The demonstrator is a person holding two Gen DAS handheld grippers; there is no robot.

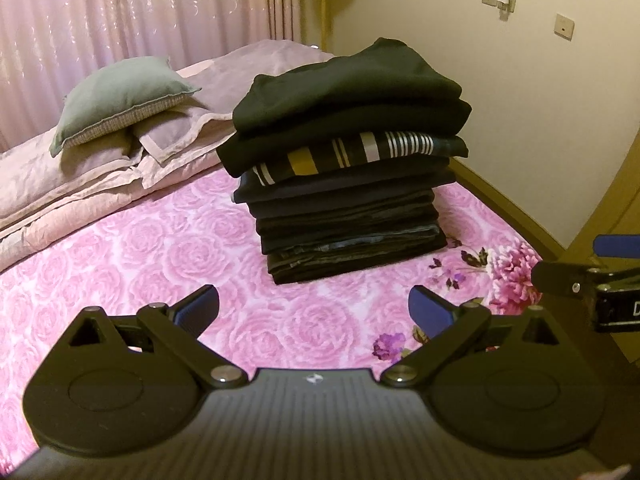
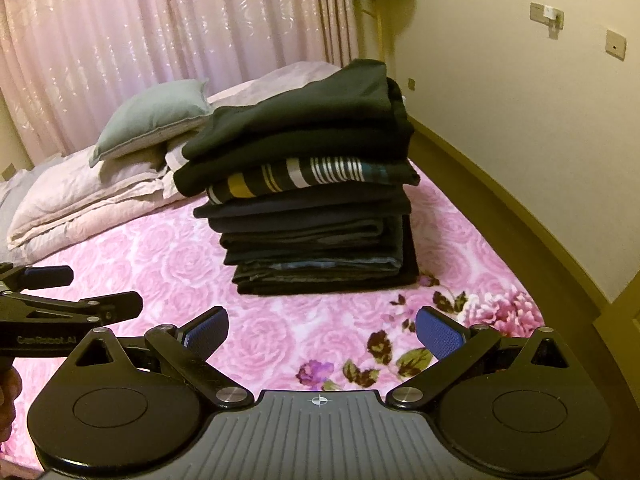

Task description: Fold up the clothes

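Ahead of both open grippers, a stack of folded clothes [image 1: 344, 168] stands on the bed [image 1: 140, 256].
Left gripper [image 1: 314, 306] and right gripper [image 2: 322, 330] hold fingers apart, empty; the soft stack probably slumps, so grasp a folded edge.

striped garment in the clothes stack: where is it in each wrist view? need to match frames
Left wrist: the striped garment sits right of centre, third layer from the top of the stack of folded clothes, stripes rising to the right.
Right wrist: the striped garment sits near centre, same layer of the stack.
Shared landmark: the grey-green pillow, behind and left of the stack in both.
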